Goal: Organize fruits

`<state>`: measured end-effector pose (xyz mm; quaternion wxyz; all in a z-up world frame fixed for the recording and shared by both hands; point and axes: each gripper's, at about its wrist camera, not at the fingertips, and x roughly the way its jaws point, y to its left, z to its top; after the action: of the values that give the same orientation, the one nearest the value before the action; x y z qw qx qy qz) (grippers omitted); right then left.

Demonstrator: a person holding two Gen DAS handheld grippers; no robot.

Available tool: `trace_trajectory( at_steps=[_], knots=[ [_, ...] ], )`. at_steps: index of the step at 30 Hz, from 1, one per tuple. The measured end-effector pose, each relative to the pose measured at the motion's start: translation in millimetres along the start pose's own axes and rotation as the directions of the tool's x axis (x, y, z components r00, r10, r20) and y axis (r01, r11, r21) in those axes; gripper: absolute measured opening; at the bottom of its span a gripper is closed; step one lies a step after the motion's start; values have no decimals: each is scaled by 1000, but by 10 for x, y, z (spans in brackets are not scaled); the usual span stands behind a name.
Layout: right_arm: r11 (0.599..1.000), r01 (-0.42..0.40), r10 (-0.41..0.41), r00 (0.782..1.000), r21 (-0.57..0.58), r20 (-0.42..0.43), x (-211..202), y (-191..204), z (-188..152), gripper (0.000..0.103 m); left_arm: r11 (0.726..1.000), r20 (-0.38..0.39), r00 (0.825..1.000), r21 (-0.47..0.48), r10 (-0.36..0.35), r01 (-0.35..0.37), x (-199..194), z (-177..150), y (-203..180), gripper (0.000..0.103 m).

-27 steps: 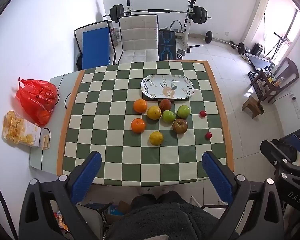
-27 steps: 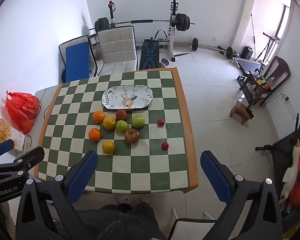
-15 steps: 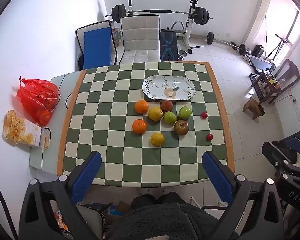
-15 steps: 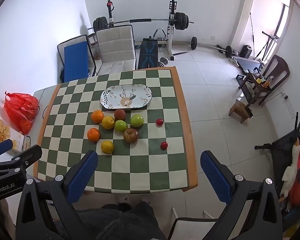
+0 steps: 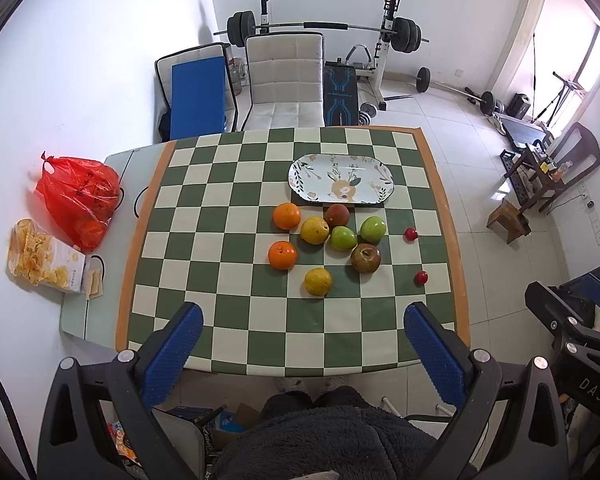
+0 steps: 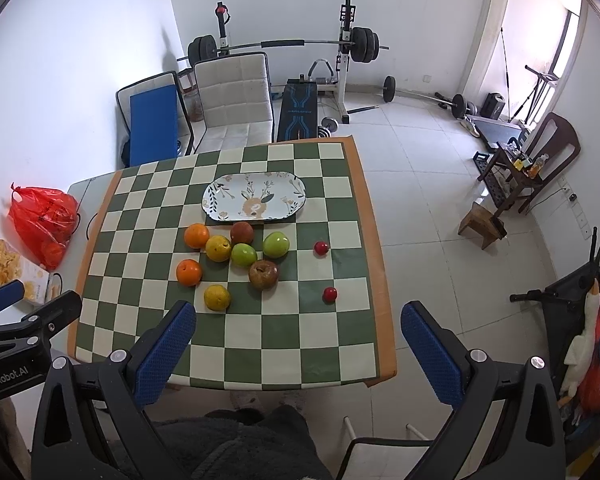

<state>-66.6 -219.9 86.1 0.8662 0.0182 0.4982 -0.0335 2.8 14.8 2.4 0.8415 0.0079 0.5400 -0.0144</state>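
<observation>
I see the fruits lying loose in a cluster on the green-and-white checked bench (image 5: 228,216), right of its middle: two oranges (image 5: 287,216) at the left of the group, two yellow citrus (image 5: 314,230), one of them nearest me, two green apples (image 5: 343,237) side by side, a brown-red apple (image 5: 365,257), and a darker reddish fruit (image 5: 337,214) at the far edge. Two small red fruits (image 5: 410,234) sit apart, toward the bench's right border. Just beyond the cluster lies an oval patterned plate (image 5: 342,178) with nothing on it. My left gripper (image 5: 302,339) hangs over the near edge of the bench, its blue-padded fingers spread wide and gripping nothing. My right gripper (image 6: 300,338) is the same, fingers wide apart and bare. At the bench's far left edge, off the cloth, rest a red plastic bag (image 5: 78,196) and a snack packet (image 5: 42,258). Behind the bench stand a pale chair (image 5: 285,76) and a barbell rack (image 5: 326,28).
</observation>
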Motion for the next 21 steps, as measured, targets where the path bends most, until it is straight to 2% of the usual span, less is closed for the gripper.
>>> trace_trajectory(
  at_steps=[21],
  knots=[
    [1000,1,-1,1000,-3,7,-37,11,64,103,1000,7,1000,-3,0,0,-8,6,28,103]
  ],
)
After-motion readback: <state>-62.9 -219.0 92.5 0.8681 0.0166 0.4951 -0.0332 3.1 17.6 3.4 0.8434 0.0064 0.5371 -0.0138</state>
